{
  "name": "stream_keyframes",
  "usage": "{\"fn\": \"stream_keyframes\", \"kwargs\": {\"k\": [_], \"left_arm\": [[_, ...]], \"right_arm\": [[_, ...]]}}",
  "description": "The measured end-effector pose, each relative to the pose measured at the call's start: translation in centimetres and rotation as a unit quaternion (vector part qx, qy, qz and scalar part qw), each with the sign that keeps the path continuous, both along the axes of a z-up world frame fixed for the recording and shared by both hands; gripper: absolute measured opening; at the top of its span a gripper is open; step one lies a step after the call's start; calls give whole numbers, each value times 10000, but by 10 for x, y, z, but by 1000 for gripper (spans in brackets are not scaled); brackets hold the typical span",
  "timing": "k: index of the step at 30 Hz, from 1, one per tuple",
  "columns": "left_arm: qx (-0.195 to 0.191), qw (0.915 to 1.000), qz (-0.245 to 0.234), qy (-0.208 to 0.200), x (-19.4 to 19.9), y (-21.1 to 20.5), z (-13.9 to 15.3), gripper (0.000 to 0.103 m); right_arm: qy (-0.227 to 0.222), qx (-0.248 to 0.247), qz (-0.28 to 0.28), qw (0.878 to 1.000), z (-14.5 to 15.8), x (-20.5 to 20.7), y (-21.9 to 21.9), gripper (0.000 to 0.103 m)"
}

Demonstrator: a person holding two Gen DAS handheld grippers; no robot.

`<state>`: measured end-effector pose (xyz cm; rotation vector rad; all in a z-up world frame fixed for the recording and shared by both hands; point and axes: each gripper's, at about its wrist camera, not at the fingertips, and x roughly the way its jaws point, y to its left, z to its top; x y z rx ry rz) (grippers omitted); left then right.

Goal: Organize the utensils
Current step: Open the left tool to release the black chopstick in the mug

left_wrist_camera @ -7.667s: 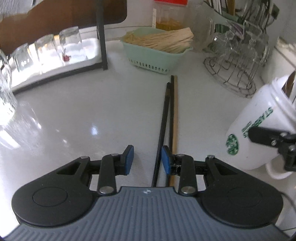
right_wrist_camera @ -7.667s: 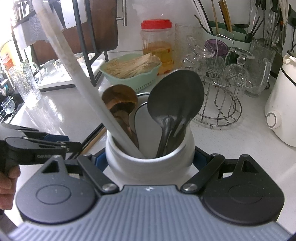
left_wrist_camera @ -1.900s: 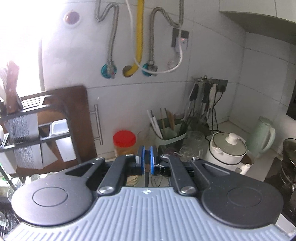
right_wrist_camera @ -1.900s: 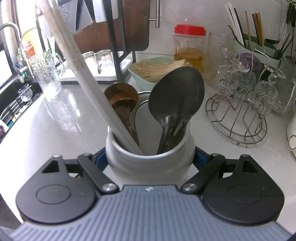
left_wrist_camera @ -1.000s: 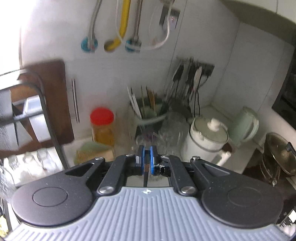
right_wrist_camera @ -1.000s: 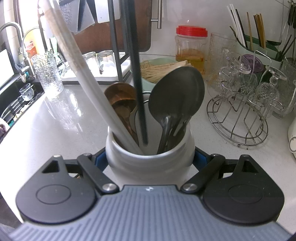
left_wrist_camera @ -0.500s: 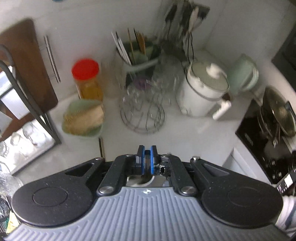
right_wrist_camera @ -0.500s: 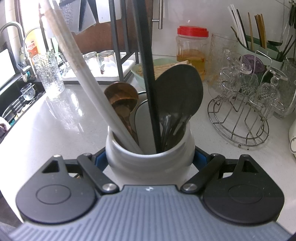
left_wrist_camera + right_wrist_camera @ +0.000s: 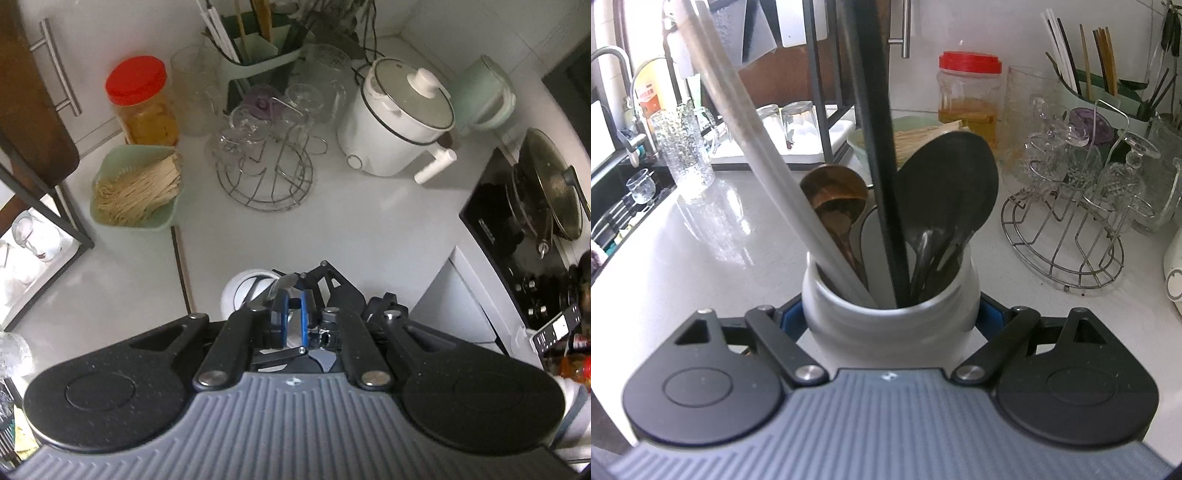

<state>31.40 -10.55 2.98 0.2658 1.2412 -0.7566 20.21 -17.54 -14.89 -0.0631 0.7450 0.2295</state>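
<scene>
Black chopstick: stood steeply in the white ceramic utensil holder, lower end inside the mouth between the white ladle handle and the black spoon; upper end runs out of the right wrist view. Left gripper: jaws nearly together, pinched on the chopstick's top as judged, directly above the holder; contact itself is hidden. Right gripper: blue pads clamped on either flank of the holder. Remaining item: brown chopstick, flat on the white counter beside the holder. Risks, judged: tip jamming against the crowded spoons; a skewed release tipping the stick outward; holder twisted in its clamp.
</scene>
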Motion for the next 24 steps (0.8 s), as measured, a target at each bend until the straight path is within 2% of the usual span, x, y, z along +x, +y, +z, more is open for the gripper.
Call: {"fn": "stream_keyframes", "kwargs": {"k": [4, 6, 8, 10, 15, 21, 24], "left_arm": [[26, 10000, 1, 28, 6, 0, -7, 8], [-30, 9999, -47, 111, 9, 1, -10, 18], [-77, 9999, -58, 71, 11, 4, -9, 39], [-130, 9998, -135, -118, 10, 6, -5, 45], [-460, 9978, 33, -473, 14, 22, 12, 47], [-774, 9908, 545, -963, 16, 60, 19, 47], [-1070, 9875, 640, -962, 17, 84, 15, 47]], "right_arm": [[19, 19, -63, 10000, 0, 1, 0, 91], [9, 32, -93, 10000, -1, 0, 0, 91], [-5, 36, -120, 9999, -1, -1, 0, 91], [-20, 38, -138, 9999, -1, -2, 0, 91], [-72, 35, -209, 9998, -2, -2, 2, 91], [-158, 77, -288, 9994, -3, -5, 2, 91], [-142, 61, -343, 9993, -3, -5, 4, 91]]}}
